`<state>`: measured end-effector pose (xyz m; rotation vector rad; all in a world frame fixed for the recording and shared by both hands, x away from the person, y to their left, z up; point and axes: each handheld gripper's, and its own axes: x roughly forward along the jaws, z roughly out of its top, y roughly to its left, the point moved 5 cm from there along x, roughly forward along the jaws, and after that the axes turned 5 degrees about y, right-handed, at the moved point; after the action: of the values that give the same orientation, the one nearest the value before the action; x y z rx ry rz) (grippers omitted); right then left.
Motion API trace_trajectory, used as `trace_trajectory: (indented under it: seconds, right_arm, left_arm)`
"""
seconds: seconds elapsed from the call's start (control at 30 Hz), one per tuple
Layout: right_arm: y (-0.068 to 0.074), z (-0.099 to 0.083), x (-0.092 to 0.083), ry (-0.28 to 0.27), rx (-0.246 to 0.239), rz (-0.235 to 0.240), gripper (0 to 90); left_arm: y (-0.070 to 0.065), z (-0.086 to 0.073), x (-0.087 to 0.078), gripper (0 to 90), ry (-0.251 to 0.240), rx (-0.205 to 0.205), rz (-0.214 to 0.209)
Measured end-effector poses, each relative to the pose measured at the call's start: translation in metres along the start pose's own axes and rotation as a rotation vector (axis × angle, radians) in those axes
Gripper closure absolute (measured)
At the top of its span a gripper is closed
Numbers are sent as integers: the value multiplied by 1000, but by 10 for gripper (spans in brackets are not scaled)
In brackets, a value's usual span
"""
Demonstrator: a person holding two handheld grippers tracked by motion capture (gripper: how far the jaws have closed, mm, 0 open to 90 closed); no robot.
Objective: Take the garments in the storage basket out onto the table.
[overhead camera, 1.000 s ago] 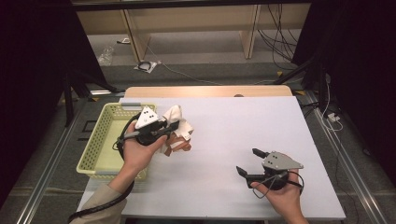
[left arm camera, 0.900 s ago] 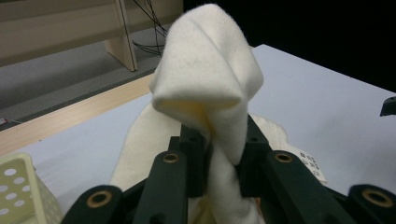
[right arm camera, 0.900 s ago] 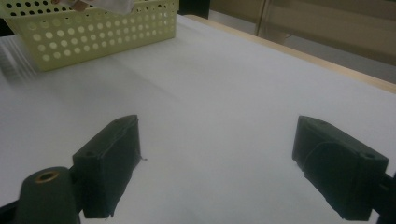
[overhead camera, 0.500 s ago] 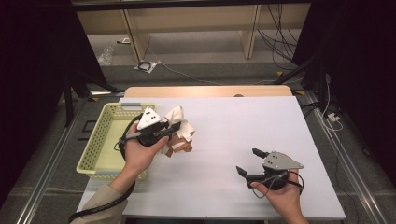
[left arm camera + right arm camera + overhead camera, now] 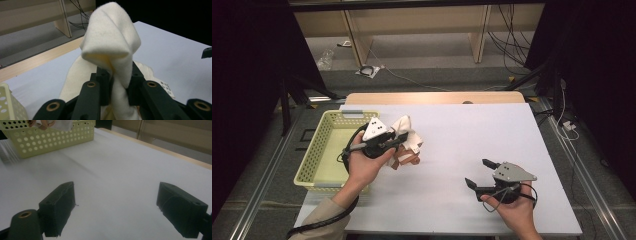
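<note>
My left gripper (image 5: 399, 142) is shut on a cream cloth (image 5: 408, 131), held just above the white table (image 5: 462, 130) next to the basket's right side. In the left gripper view the cloth (image 5: 112, 42) rises in a folded bunch from between the jaws (image 5: 119, 82), which pinch its lower part. A reddish-brown piece (image 5: 404, 159) hangs under the cloth; what it is I cannot tell. Near the front right of the table my right gripper (image 5: 477, 172) stands open. Between its jaws (image 5: 116, 207) lies just bare table.
A pale yellow perforated basket (image 5: 319, 145) stands at the table's left edge and looks empty; its wall (image 5: 50, 142) is far off in the right gripper view. A wooden strip (image 5: 432, 97) runs along the table's far edge. Cables lie on the floor beyond.
</note>
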<state>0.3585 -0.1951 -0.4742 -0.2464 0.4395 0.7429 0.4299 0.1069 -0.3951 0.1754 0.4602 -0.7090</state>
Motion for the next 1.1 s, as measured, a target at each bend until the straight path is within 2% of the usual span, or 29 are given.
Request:
trace_trajectory:
  seconds: [0.2, 0.63, 1.1]
  right_arm:
    - [0, 0, 0, 4, -2, -3, 165]
    - [0, 0, 0, 5, -2, -3, 165]
    - [0, 0, 0, 1, 0, 2, 165]
  left_arm:
    - [-2, -1, 2, 758, -1, 17, 9]
    - [-4, -3, 6, 757, -1, 20, 15]
    - [-10, -4, 11, 754, 6, 28, -2]
